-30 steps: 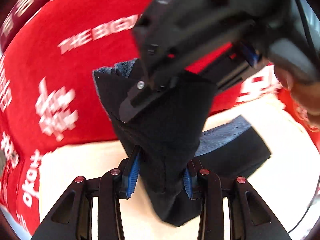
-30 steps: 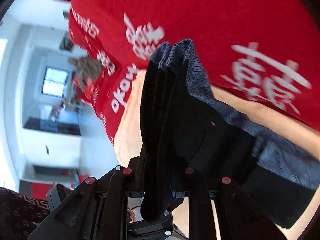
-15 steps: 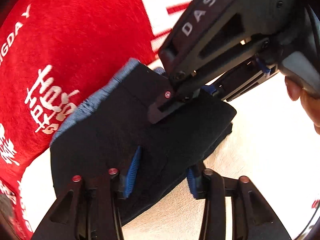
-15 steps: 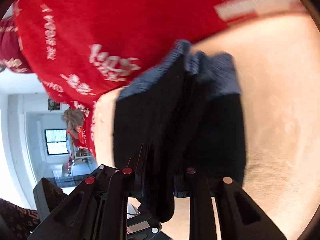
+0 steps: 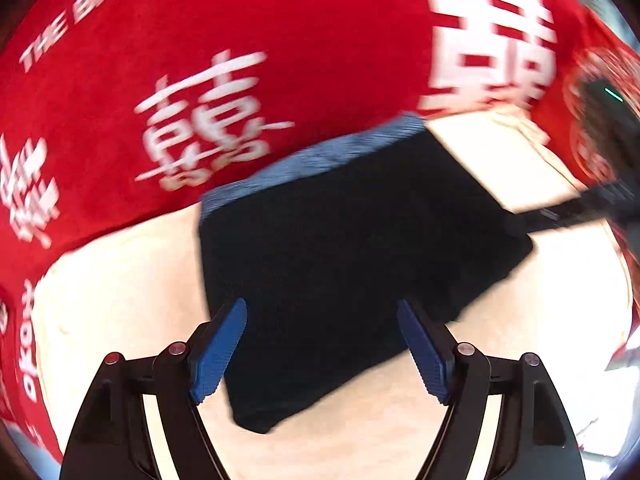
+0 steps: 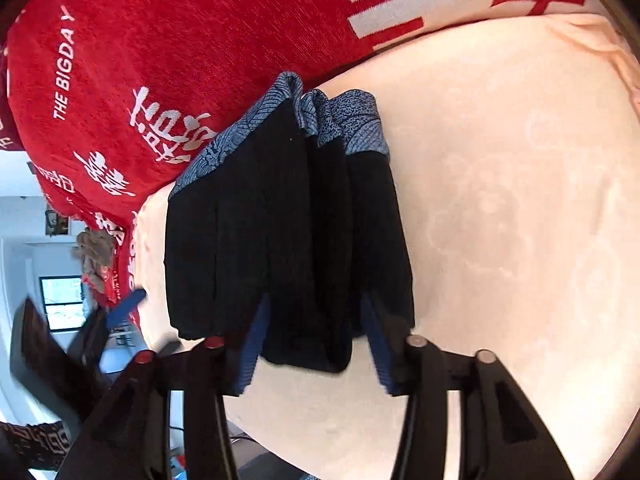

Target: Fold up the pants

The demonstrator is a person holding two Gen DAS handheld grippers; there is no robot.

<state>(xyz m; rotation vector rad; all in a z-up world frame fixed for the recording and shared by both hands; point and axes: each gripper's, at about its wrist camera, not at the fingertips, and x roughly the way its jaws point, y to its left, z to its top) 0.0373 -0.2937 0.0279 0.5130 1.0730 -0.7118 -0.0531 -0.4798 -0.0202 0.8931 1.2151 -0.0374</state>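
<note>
The black pants (image 5: 340,260), with a blue patterned waistband, lie folded into a compact stack on a cream cloth (image 5: 120,300). In the left wrist view my left gripper (image 5: 320,308) hovers over the stack's near edge. Its jaws are opening wide and the blue pads are clear of the fabric. In the right wrist view the pants (image 6: 280,220) show several stacked folds. My right gripper (image 6: 316,304) straddles their near end, jaws opening, pads just off the cloth. The right gripper (image 5: 600,200) shows blurred at the right edge of the left view.
A red blanket (image 5: 240,60) with white lettering lies behind the pants, and the red blanket (image 6: 180,60) also fills the upper left of the right wrist view. The cream cloth (image 6: 500,200) spreads to the right. A room with a window shows at the far left.
Both grippers, shut on the hanging pants before, have lowered them onto the cream cloth. Both pairs of jaws have spread apart and let go of the fabric.
</note>
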